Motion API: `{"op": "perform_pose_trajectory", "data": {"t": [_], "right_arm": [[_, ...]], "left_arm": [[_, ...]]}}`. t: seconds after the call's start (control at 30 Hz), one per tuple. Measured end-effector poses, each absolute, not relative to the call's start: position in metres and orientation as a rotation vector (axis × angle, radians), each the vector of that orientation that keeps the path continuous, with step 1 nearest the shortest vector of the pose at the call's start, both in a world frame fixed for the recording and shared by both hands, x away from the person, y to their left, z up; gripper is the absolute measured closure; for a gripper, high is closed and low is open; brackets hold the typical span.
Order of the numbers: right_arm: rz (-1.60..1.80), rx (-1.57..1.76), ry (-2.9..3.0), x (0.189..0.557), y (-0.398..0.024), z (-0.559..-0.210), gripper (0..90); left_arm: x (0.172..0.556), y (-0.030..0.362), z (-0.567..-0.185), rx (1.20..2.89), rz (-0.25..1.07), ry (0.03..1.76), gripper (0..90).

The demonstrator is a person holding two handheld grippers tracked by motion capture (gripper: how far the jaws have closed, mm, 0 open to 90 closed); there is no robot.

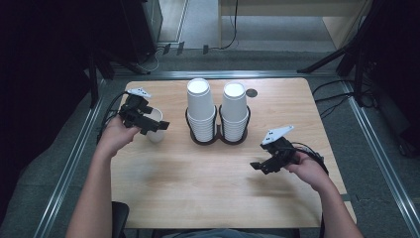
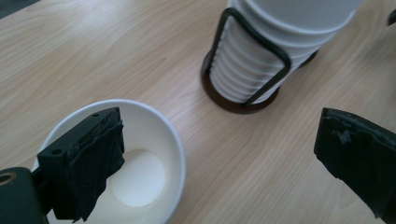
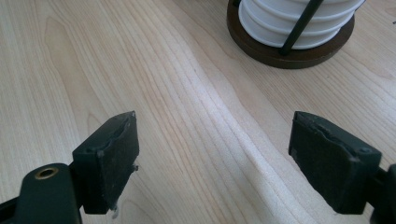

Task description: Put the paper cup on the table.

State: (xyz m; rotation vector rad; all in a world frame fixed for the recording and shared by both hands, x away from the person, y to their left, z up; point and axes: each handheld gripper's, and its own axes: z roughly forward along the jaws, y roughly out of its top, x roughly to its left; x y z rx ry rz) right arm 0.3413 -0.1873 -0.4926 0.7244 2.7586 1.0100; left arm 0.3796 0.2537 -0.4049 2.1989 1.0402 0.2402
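Observation:
A single white paper cup (image 1: 156, 134) (image 2: 154, 154) stands upright and empty on the wooden table (image 1: 208, 183), at its left. My left gripper (image 1: 154, 124) (image 2: 219, 126) is open wide above it. One jaw hangs over the cup's mouth and the other over bare wood toward the holder; neither presses on the cup. Two tall stacks of white cups (image 1: 200, 106) (image 1: 234, 106) stand in a black wire holder (image 1: 218, 140) (image 2: 243, 100) at the table's middle. My right gripper (image 1: 258, 166) (image 3: 215, 133) is open over bare wood at the right, with nothing between its jaws.
The holder's dark base (image 3: 289, 56) lies ahead of the right gripper. A small dark round spot (image 1: 251, 92) marks the table behind the stacks. Metal rails (image 1: 74, 158) run along the floor on both sides, and dark stands and cables lie beyond the far edge.

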Motion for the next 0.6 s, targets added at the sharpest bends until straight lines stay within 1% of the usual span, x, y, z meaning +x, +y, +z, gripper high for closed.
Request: {"op": "perform_pose_trajectory", "data": {"t": [0.17, 0.23, 0.3, 0.47, 0.6], "right_arm": [[1.015, 0.712, 2.761, 0.341, -0.186, -0.492, 16.4], [1.016, 0.712, 2.76, 0.341, -0.186, -0.492, 16.4], [1.04, 0.76, 2.766, 0.342, -0.185, -0.492, 16.4], [1.059, 0.798, 2.767, 0.344, -0.184, -0.491, 16.4], [1.052, 0.77, 2.768, 0.346, -0.183, -0.491, 16.4]], "left_arm": [[0.373, 0.244, -0.405, 2.229, 0.275, 1.009, 1.8], [0.371, 0.241, -0.406, 2.222, 0.251, 0.991, 1.8], [0.37, 0.238, -0.409, 2.214, 0.195, 0.962, 1.8], [0.365, 0.229, -0.412, 2.254, 0.231, 0.917, 1.8], [0.361, 0.225, -0.417, 2.255, 0.208, 0.902, 1.8]]}}
